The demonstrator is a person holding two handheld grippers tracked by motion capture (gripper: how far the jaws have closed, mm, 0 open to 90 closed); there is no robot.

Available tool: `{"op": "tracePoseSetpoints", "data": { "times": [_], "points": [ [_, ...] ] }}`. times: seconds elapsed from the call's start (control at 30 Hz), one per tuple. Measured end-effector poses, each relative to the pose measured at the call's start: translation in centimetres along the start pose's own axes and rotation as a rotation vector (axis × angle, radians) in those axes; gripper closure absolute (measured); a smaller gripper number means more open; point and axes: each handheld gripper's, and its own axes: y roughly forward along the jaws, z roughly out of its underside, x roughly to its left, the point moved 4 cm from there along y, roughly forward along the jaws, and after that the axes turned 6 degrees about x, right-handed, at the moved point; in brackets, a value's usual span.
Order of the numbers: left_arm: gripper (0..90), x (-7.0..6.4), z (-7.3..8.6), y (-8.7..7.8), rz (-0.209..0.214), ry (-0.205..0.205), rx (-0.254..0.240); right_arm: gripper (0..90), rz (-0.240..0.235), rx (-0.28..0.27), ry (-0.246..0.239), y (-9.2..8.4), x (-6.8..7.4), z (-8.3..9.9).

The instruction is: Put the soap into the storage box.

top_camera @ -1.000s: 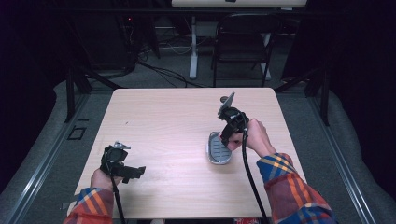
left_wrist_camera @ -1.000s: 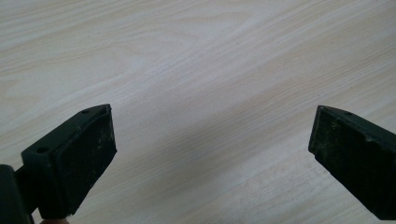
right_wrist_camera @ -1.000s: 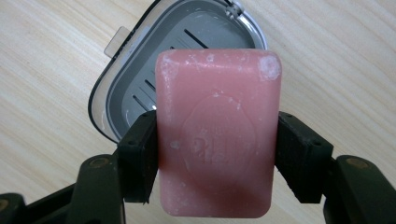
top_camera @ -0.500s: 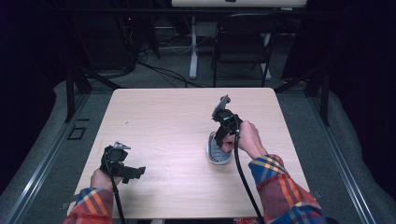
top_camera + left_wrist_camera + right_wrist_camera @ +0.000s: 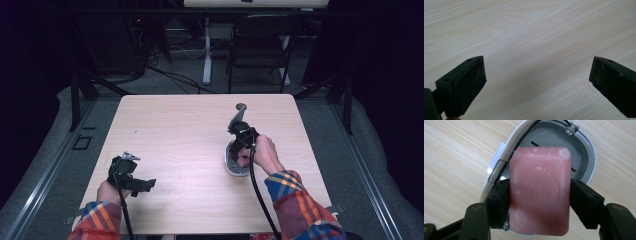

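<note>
High view: right gripper [image 5: 239, 150] at right of centre, over a grey soap dish [image 5: 235, 162] on the table [image 5: 190, 130]; left gripper [image 5: 145, 184] idle at lower left. Left gripper view: jaws wide apart, nothing between, bare table. Right gripper view: pink soap bar [image 5: 540, 188] at frame centre, pinched at both sides over the dish, jaws just easing wider. Risk: the slick bar could slip out and land askew on the rim.

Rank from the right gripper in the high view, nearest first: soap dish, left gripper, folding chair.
1. Soap dish: directly under the right gripper, right half of the table.
2. Left gripper: across the table, near its front left corner.
3. Folding chair: on the floor beyond the table's far edge.
</note>
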Motion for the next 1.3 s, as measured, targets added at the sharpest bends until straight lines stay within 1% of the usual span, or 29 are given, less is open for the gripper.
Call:
{"op": "tracePoseSetpoints", "data": {
  "times": [0.03, 0.1, 0.13, 0.17, 0.2, 0.23, 0.27, 0.3, 0.33, 0.4, 0.43, 0.47, 0.53, 0.57, 0.6, 0.7, 0.73, 0.77, 0.8, 0.83, 0.87, 0.93, 0.97, 1.03, 1.1, 1.13, 1.23, 1.27, 1.3],
  "points": [
    [0.7, 0.0, 0.0, 0.0, -0.001, 0.001, 0.0, 35.2, 0.004, 0.019, -0.02, -0.2, -0.2, 0.1],
    [0.7, 0.0, 0.0, 0.0, -0.002, 0.001, 0.0, 35.3, -0.031, -0.022, 0.003, -0.2, 0.0, 0.3],
    [0.7, 0.0, 0.0, 0.0, -0.001, 0.0, 0.0, 35.7, -0.039, 0.014, -0.01, -0.6, -0.1, 0.6],
    [0.7, 0.0, 0.0, 0.0, -0.002, 0.0, 0.0, 35.9, -0.054, -0.021, 0.011, -0.4, 0.0, 0.7],
    [0.7, 0.0, 0.0, 0.0, -0.002, 0.0, 0.0, 36.2, -0.048, 0.012, -0.014, -0.7, -0.2, 0.9],
    [0.7, 0.0, 0.0, 0.0, -0.002, 0.0, 0.0, 36.2, -0.048, 0.012, -0.014, -0.7, -0.2, 0.9],
    [0.7, 0.0, 0.0, 0.0, -0.002, 0.002, 0.001, 37.7, -0.064, -0.004, -0.011, -0.8, -0.2, 1.1],
    [0.7, 0.0, 0.0, 0.0, -0.002, 0.002, 0.001, 37.7, -0.064, -0.004, -0.011, -0.8, -0.2, 1.1],
    [0.7, 0.0, 0.0, 0.0, -0.002, 0.003, 0.002, 43.1, -0.071, 0.0, -0.021, -1.0, -0.3, 1.3],
    [0.7, 0.0, 0.0, 0.0, -0.002, 0.002, 0.003, 44.6, -0.092, -0.031, -0.005, -1.0, -0.2, 1.6],
    [0.7, 0.0, 0.0, 0.0, -0.002, 0.002, 0.003, 44.6, -0.092, -0.031, -0.005, -1.0, -0.2, 1.6],
    [0.7, 0.0, 0.0, 0.0, -0.002, 0.002, 0.003, 44.8, -0.082, -0.024, -0.025, -1.2, -0.3, 1.8],
    [0.7, 0.0, 0.0, 0.0, -0.002, 0.002, 0.003, 44.5, -0.078, -0.015, -0.033, -1.4, -0.4, 2.0],
    [0.7, 0.0, 0.0, 0.0, -0.002, 0.002, 0.004, 44.2, -0.086, -0.047, -0.018, -1.3, -0.3, 2.2],
    [0.7, 0.0, 0.0, 0.0, -0.002, 0.002, 0.004, 43.4, -0.078, -0.064, -0.026, -1.5, -0.5, 2.6],
    [0.7, 0.0, 0.0, 0.0, -0.001, 0.004, 0.004, 42.0, -0.066, -0.054, -0.042, -1.8, -0.9, 3.2],
    [0.7, 0.0, 0.0, 0.0, 0.0, 0.003, 0.006, 40.5, -0.064, -0.074, -0.04, -2.0, -1.3, 3.8],
    [0.7, 0.0, 0.0, 0.0, 0.0, 0.003, 0.006, 40.5, -0.064, -0.074, -0.04, -2.0, -1.3, 3.8],
    [0.7, -0.1, 0.0, 0.0, -0.001, 0.004, 0.005, 39.7, -0.063, -0.092, -0.036, -2.3, -1.6, 4.5],
    [0.7, -0.1, 0.0, 0.0, -0.001, 0.004, 0.005, 39.7, -0.063, -0.092, -0.036, -2.3, -1.6, 4.5],
    [0.7, -0.1, 0.0, 0.0, -0.001, 0.006, 0.006, 38.8, -0.06, -0.108, -0.027, -2.3, -1.8, 4.8],
    [0.7, -0.1, 0.0, 0.0, -0.005, 0.01, 0.006, 36.1, -0.049, -0.12, -0.044, -3.0, -2.5, 5.9],
    [0.7, -0.1, 0.0, 0.0, -0.005, 0.01, 0.006, 36.1, -0.049, -0.12, -0.044, -3.0, -2.5, 5.9],
    [0.7, -0.1, 0.0, 0.0, -0.004, 0.01, 0.004, 32.3, -0.038, -0.15, -0.039, -3.5, -2.9, 6.9],
    [0.7, -0.1, 0.0, 0.0, -0.004, 0.009, 0.004, 30.7, -0.037, -0.158, -0.04, -3.7, -3.1, 7.2],
    [0.6, -0.1, 0.0, 0.0, -0.002, 0.009, 0.002, 28.1, -0.028, -0.17, -0.043, -3.9, -3.4, 7.9],
    [0.4, -0.1, 0.0, 0.0, -0.001, 0.007, 0.0, 25.2, -0.02, -0.171, -0.055, -4.0, -3.7, 8.6],
    [0.4, -0.1, 0.0, 0.1, -0.002, 0.01, 0.002, 22.2, -0.02, -0.2, -0.035, -3.9, -3.9, 9.3],
    [0.3, -0.1, 0.0, 0.1, -0.002, 0.01, 0.002, 22.2, -0.02, -0.2, -0.035, -3.9, -3.9, 9.3]
  ]
}}
